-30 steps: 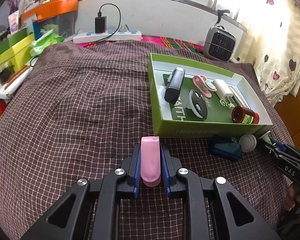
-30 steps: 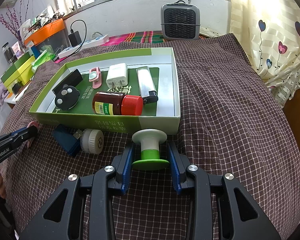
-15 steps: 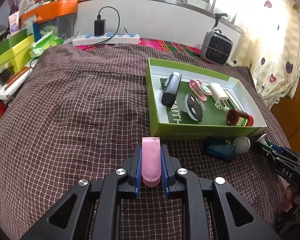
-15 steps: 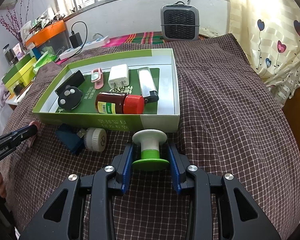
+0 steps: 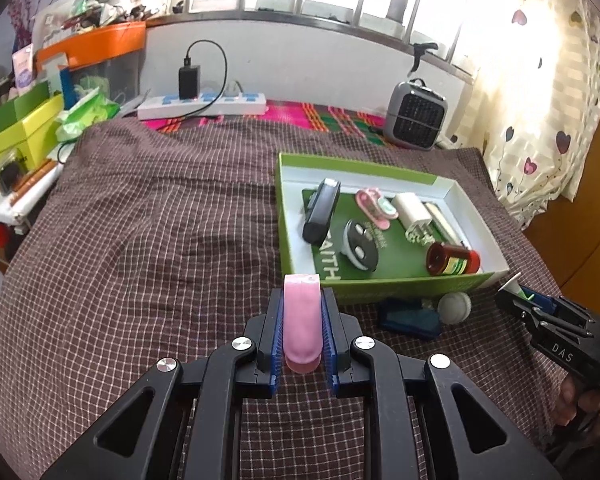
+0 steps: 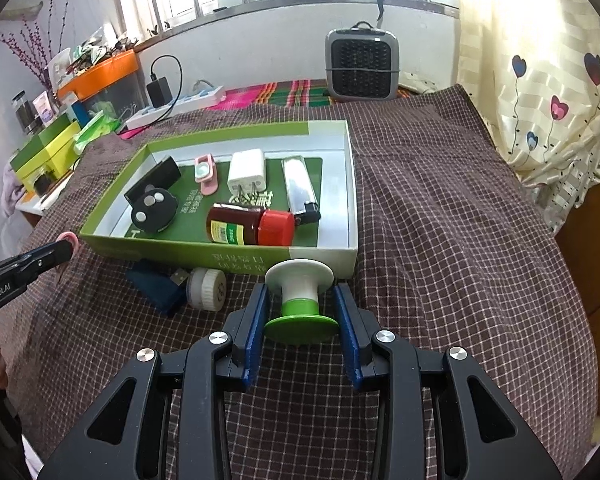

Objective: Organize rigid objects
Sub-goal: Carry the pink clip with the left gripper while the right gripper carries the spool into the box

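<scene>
My left gripper (image 5: 302, 322) is shut on a flat pink piece (image 5: 301, 320), held above the checked cloth just short of the green box (image 5: 404, 286). My right gripper (image 6: 300, 312) is shut on a white-and-green spool-shaped object (image 6: 300, 302) at the box's (image 6: 220, 256) near right corner. Inside the box lie a brown bottle with a red cap (image 6: 250, 226), a white charger (image 6: 247, 174), a lighter (image 6: 298, 190), a pink clip (image 6: 205, 172), a round black remote (image 6: 153, 212) and a black bar (image 6: 153, 179). A small white jar (image 6: 206, 290) and a dark blue object (image 6: 156, 286) rest on the cloth in front of the box.
A grey heater (image 6: 362, 64) stands at the far edge. A white power strip (image 5: 202, 104) with a black adapter lies by the wall. Green and orange boxes (image 5: 16, 128) crowd the left side. A curtain (image 6: 548, 92) hangs at the right.
My left gripper has risen with the pink piece in it, so the box and cloth look farther off. The right gripper has kept still with its spool.
</scene>
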Action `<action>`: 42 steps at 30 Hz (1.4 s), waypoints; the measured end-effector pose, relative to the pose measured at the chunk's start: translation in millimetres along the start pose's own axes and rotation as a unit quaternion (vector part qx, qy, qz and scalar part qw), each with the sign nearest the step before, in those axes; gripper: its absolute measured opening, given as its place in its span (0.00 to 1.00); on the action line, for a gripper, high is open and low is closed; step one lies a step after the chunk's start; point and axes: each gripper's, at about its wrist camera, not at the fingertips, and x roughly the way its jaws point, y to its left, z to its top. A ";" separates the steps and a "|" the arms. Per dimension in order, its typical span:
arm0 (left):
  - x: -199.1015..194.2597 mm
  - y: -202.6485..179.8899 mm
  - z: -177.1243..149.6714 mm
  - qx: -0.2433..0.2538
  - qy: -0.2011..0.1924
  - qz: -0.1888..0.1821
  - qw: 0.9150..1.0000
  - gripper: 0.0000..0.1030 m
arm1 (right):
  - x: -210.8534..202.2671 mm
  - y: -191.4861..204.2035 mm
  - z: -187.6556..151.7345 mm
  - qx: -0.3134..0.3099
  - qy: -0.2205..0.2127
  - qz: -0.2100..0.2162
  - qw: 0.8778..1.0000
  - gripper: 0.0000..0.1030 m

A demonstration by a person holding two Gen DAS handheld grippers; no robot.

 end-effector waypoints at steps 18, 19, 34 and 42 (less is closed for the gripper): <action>9.0 -19.6 33.3 0.014 -0.011 -0.031 0.999 0.16 | -9.2 2.6 34.0 -0.013 -0.034 0.005 0.999 0.34; 10.9 -20.7 35.7 0.015 -0.011 -0.033 0.999 0.16 | -8.9 2.9 36.7 -0.014 -0.037 0.005 0.999 0.34; 50.3 -36.7 63.4 0.021 0.001 -0.051 0.998 0.16 | 22.4 2.2 75.6 -0.018 -0.038 0.011 0.999 0.34; 73.5 -39.2 69.3 0.023 0.016 -0.047 0.999 0.16 | 46.9 -0.3 83.3 -0.019 -0.023 0.012 0.999 0.34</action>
